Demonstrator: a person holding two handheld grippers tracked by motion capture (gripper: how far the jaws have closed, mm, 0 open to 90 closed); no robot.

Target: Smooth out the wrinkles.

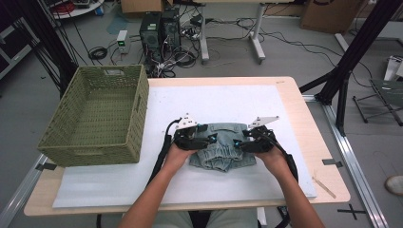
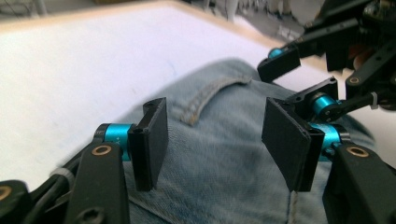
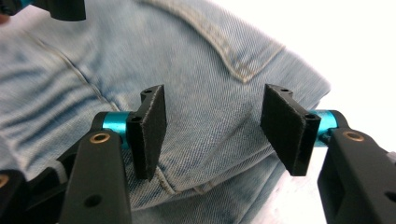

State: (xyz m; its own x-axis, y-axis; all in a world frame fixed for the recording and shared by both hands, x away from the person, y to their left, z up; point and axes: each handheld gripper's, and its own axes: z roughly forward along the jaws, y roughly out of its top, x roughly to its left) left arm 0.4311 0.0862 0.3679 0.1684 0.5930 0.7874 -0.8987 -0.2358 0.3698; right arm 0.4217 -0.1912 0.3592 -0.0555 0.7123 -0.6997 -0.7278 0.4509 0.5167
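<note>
High view: folded denim shorts (image 1: 222, 152) lie at frame centre on a white foam mat (image 1: 95, 185), beside a woven green basket (image 1: 97, 116). Gripper views resolve stitched seams; left gripper (image 2: 215, 140) and right gripper (image 3: 212, 133) stand wide, holding nothing.

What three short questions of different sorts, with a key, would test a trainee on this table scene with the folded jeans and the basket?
1. True or false: the folded jeans lie inside the basket.
2. Multiple choice: the left gripper has its jaws A) clamped on the cloth, B) apart above the cloth, C) inside the basket.
3. Fill in: the basket stands at the ____ end of the table as the high view shows it.

Key
1. False: the jeans lie on the white mat, between the two grippers.
2. B; the right gripper stands the same way.
3. Left.
</note>
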